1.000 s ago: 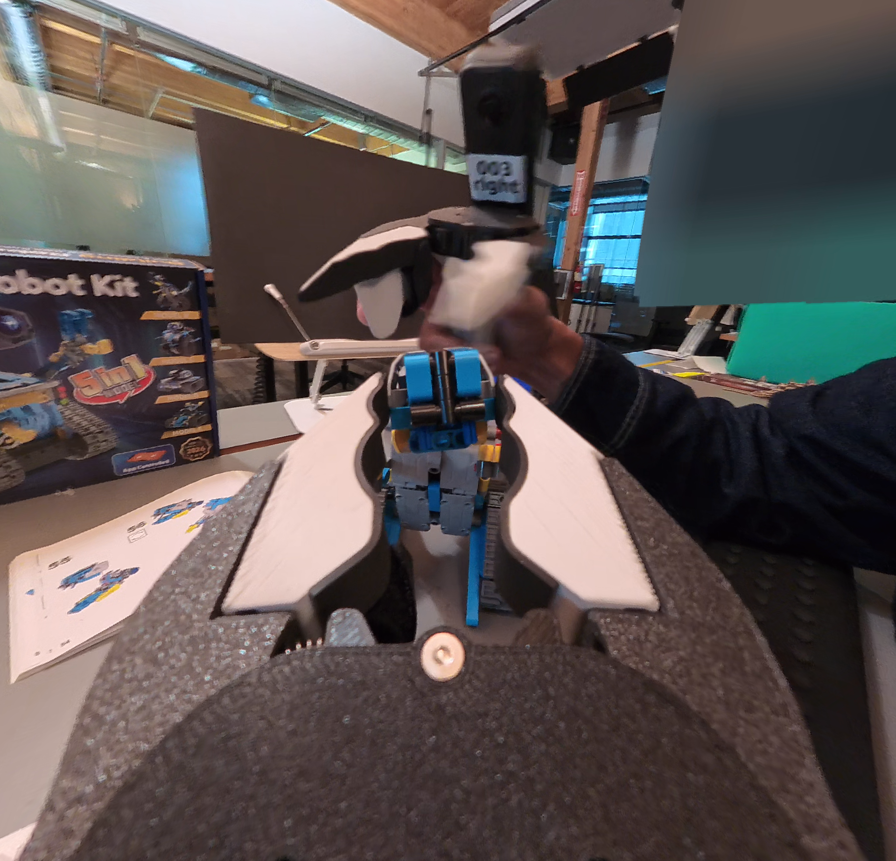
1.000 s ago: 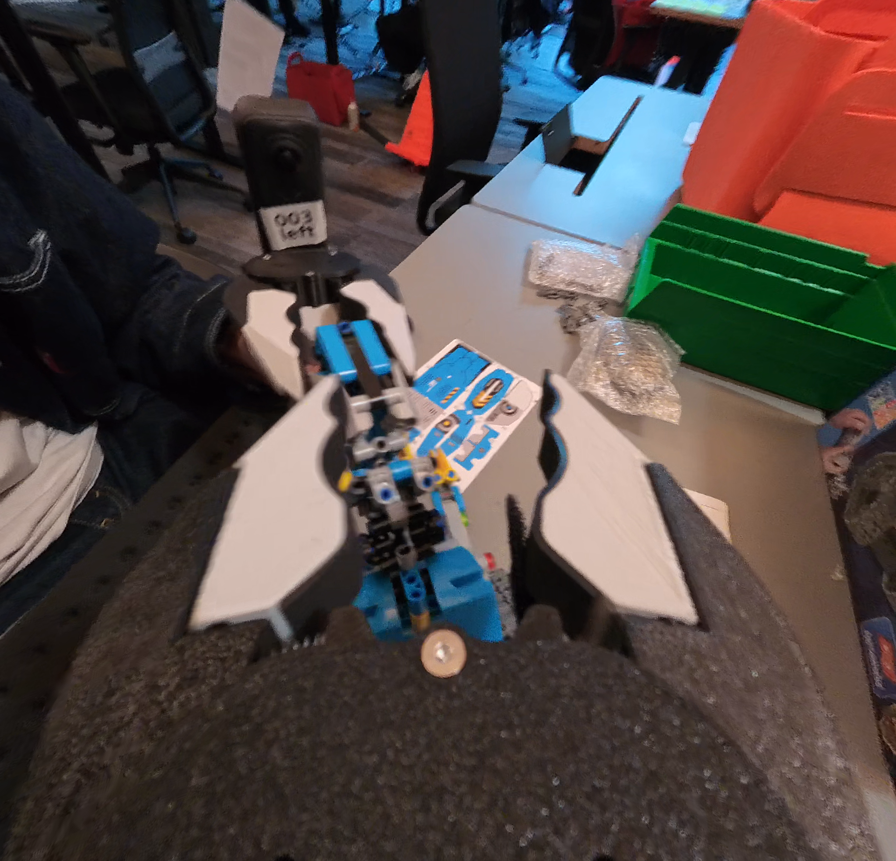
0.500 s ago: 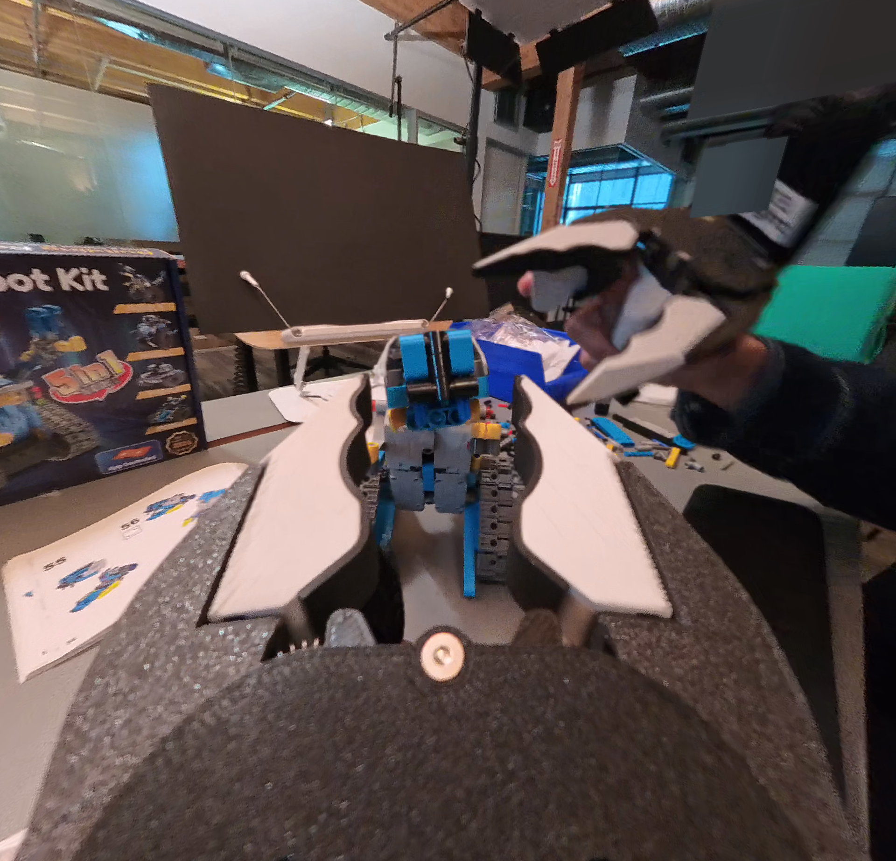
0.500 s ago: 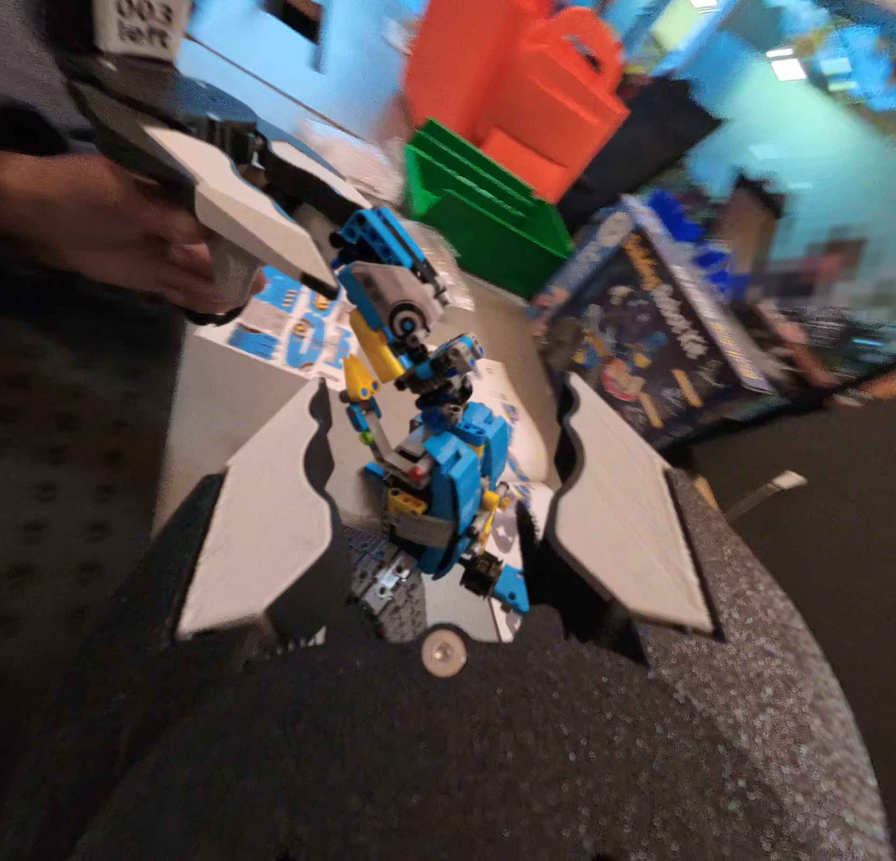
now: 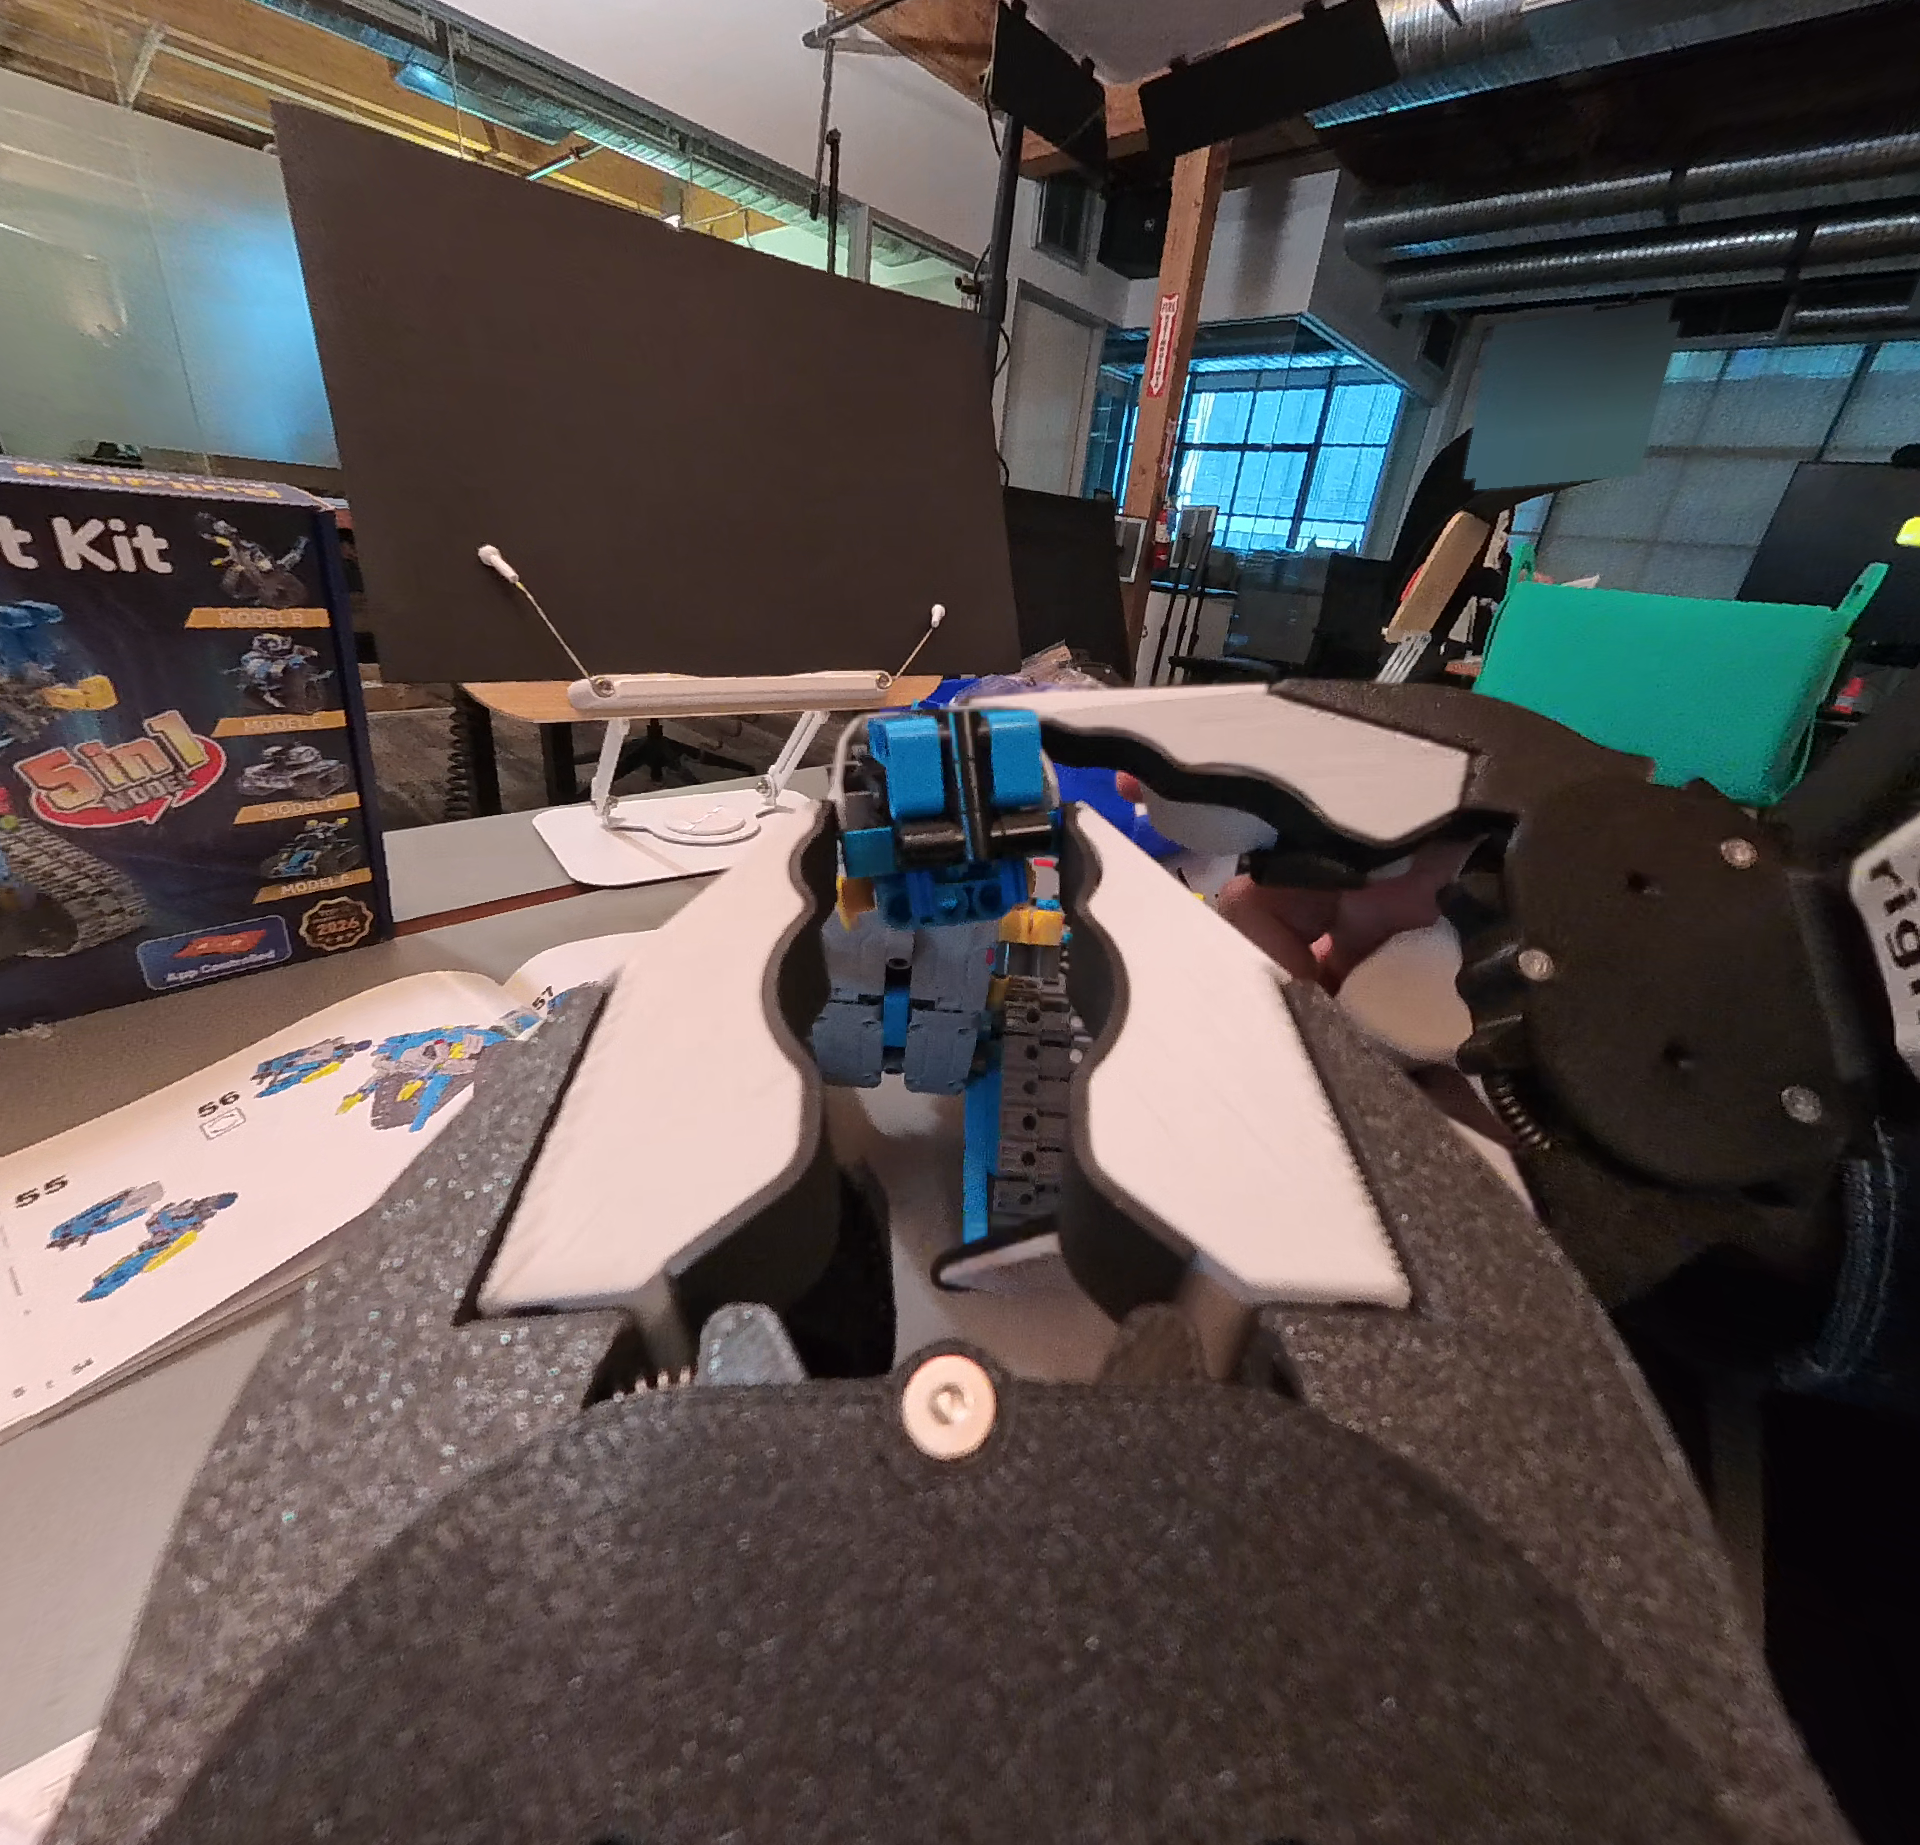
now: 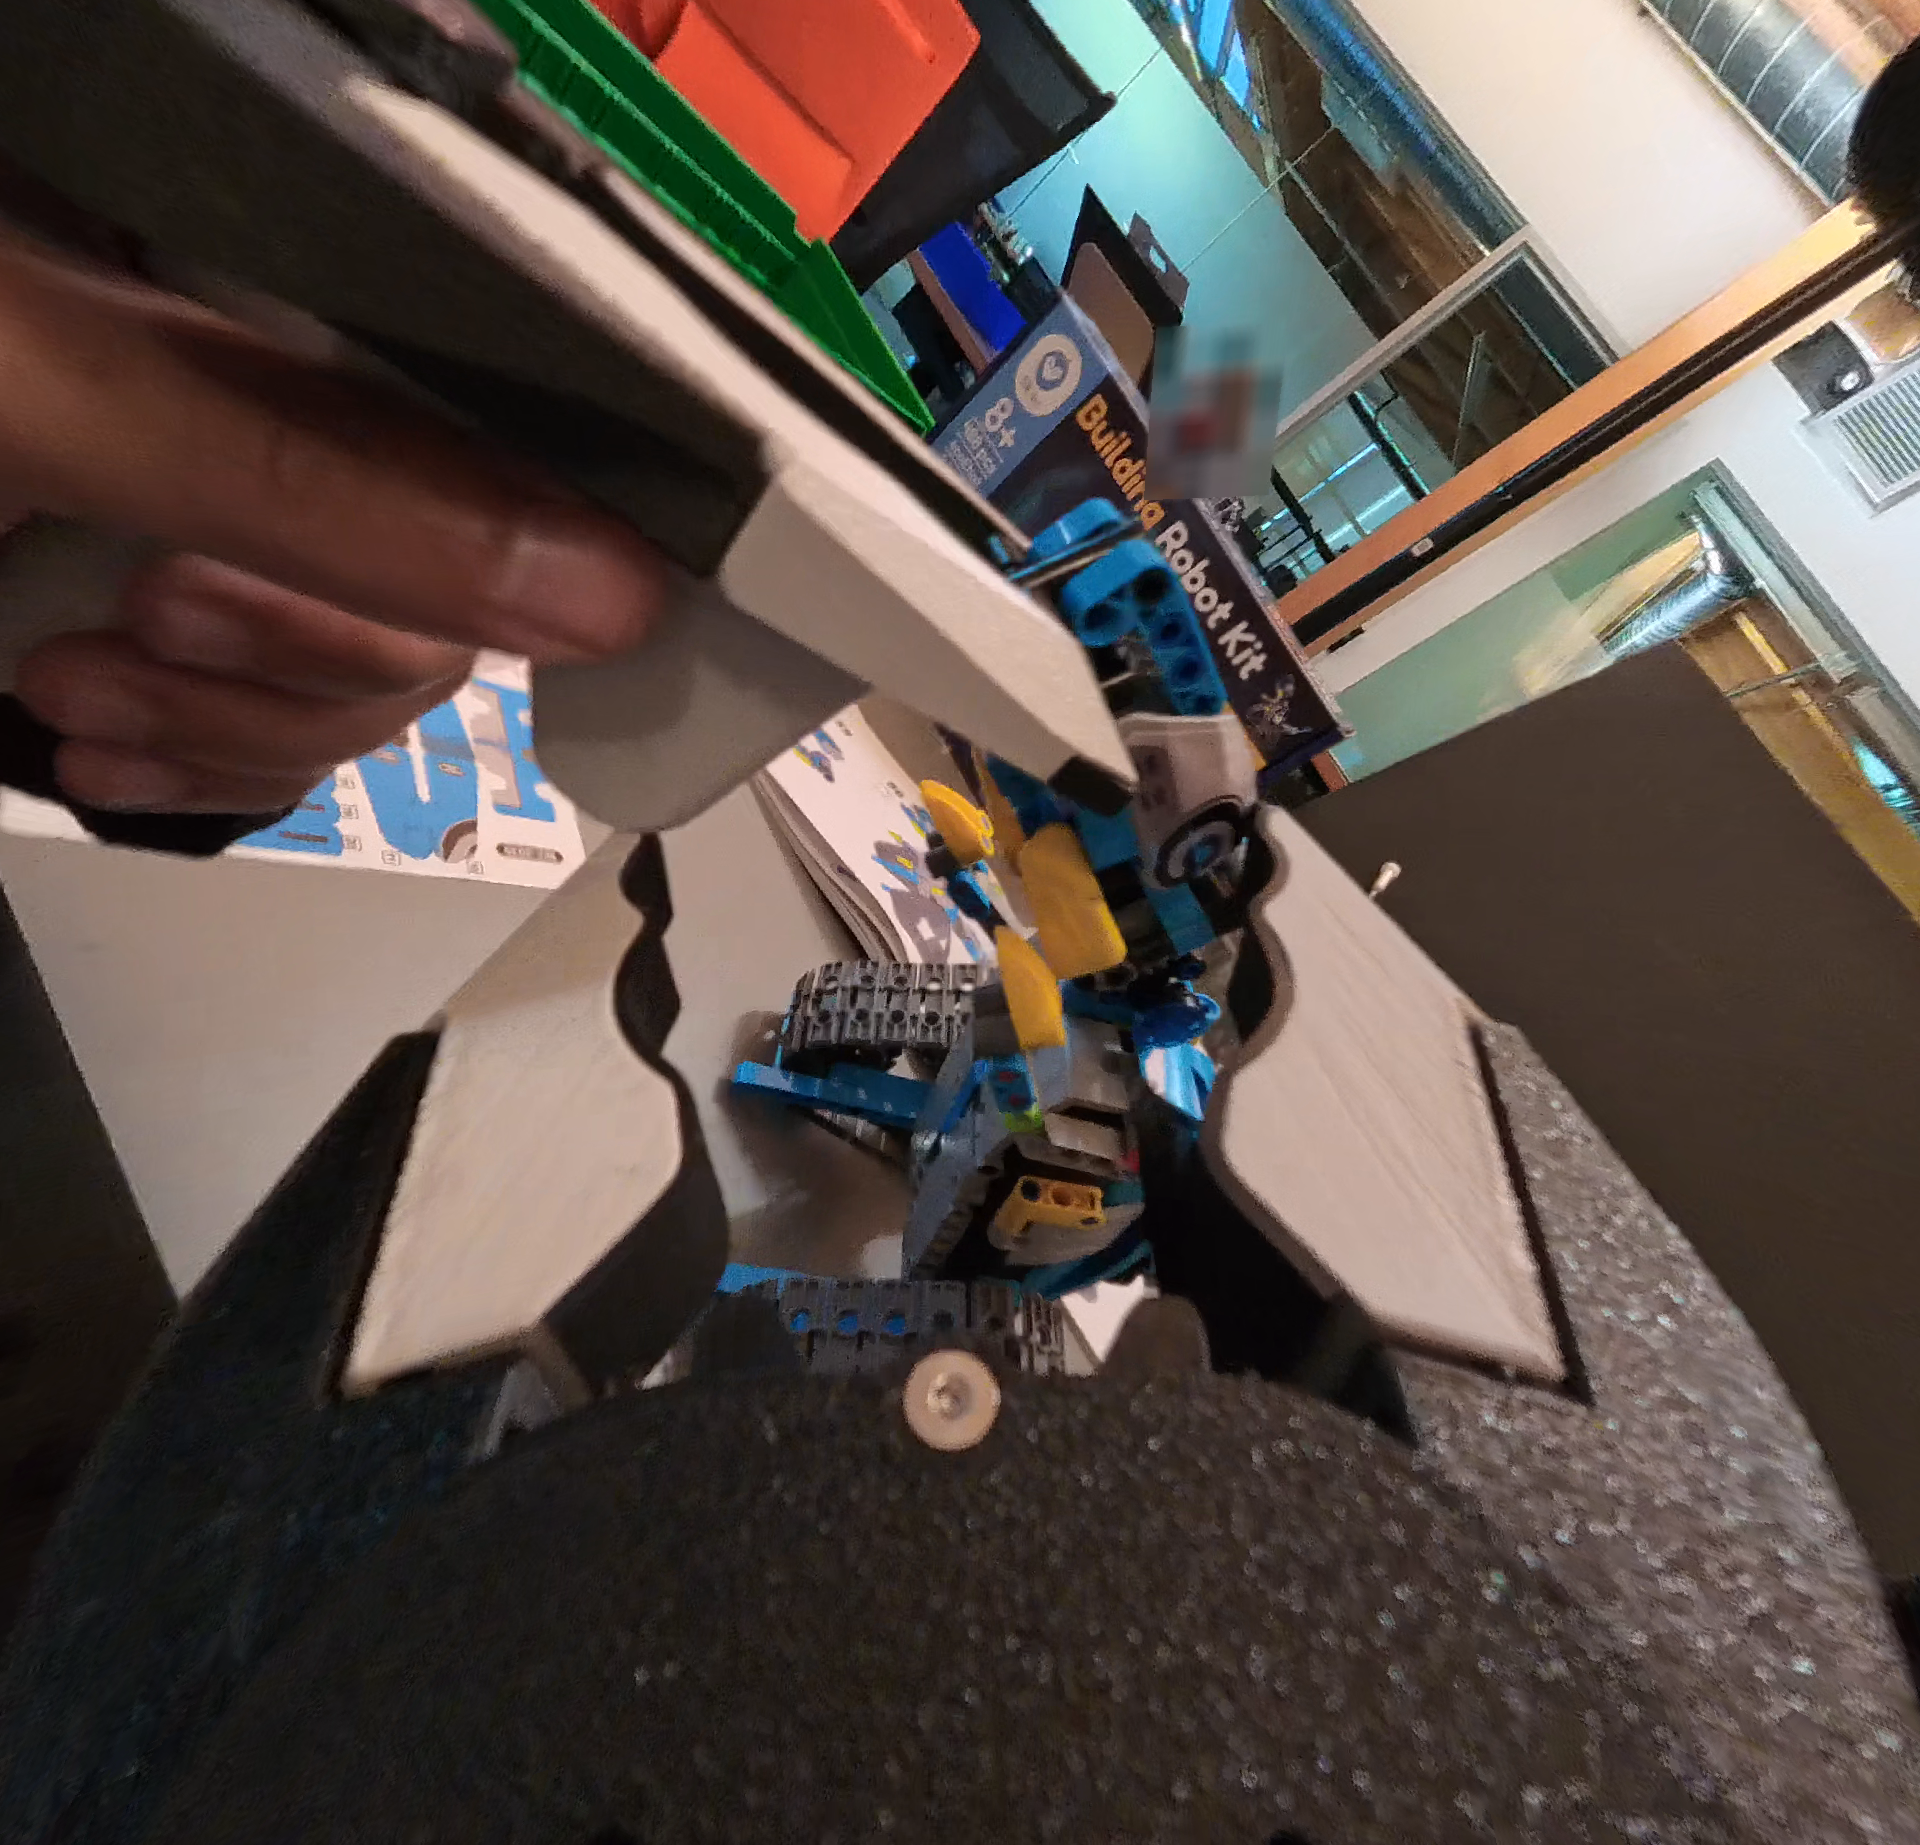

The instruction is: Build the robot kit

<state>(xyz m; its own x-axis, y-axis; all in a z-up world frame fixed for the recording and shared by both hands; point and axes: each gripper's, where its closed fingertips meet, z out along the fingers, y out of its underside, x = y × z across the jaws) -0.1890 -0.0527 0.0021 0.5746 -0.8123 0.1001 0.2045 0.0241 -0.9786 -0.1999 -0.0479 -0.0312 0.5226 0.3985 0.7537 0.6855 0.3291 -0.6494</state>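
The kit box (image 5: 177, 746) is cut off at the left edge; the hand (image 6: 260, 590) is blurred

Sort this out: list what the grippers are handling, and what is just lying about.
Being handled: brick robot model, clamped by the left gripper; right gripper open around it.

Lying about: kit box, instruction booklet, sticker sheet, green bin, white stand.

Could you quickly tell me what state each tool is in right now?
Left tool: shut on the blue brick robot.
Right tool: open, fingers either side of the robot.
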